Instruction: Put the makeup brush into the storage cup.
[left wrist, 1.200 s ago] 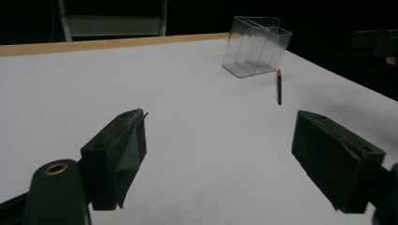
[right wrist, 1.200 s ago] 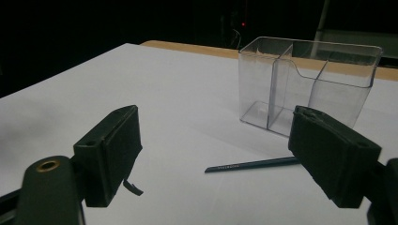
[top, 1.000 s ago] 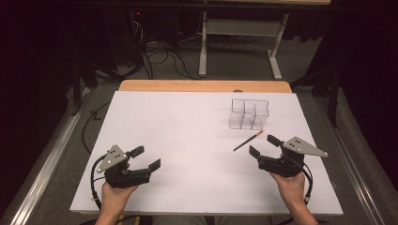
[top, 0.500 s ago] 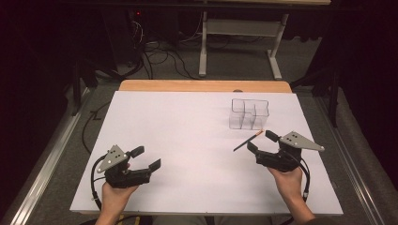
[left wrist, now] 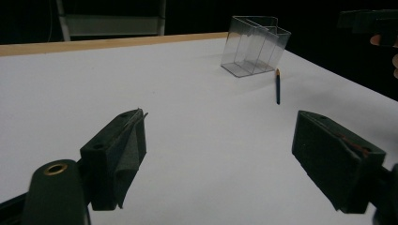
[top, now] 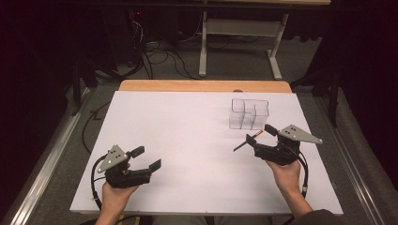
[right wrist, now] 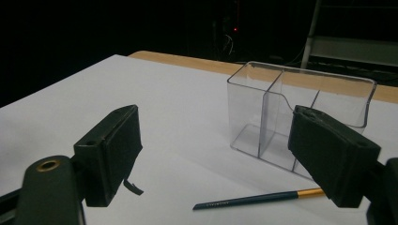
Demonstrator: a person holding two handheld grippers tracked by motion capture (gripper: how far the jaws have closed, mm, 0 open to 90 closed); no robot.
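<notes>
High view looks down on a white worktop (top: 187, 140) with a pale wooden strip (top: 202, 86) along its far edge, set in a dim room; grey floor lies beyond it with tangled black cables (top: 155, 56) and the pale legs of a metal frame (top: 239, 42). A grey rail (top: 42, 173) runs along the worktop's left side. Toward the far right of the white surface stands a clear plastic organiser (top: 249, 114) divided into compartments. Just in front of it a dark pencil (top: 248, 140) with a gold band lies flat on the surface. The right tool (top: 259, 135) is just beside the pencil with its jaws spread wide, holding nothing. The left tool (top: 146, 158) sits over the near left part of the worktop, well apart from the pencil, jaws likewise spread and empty
</notes>
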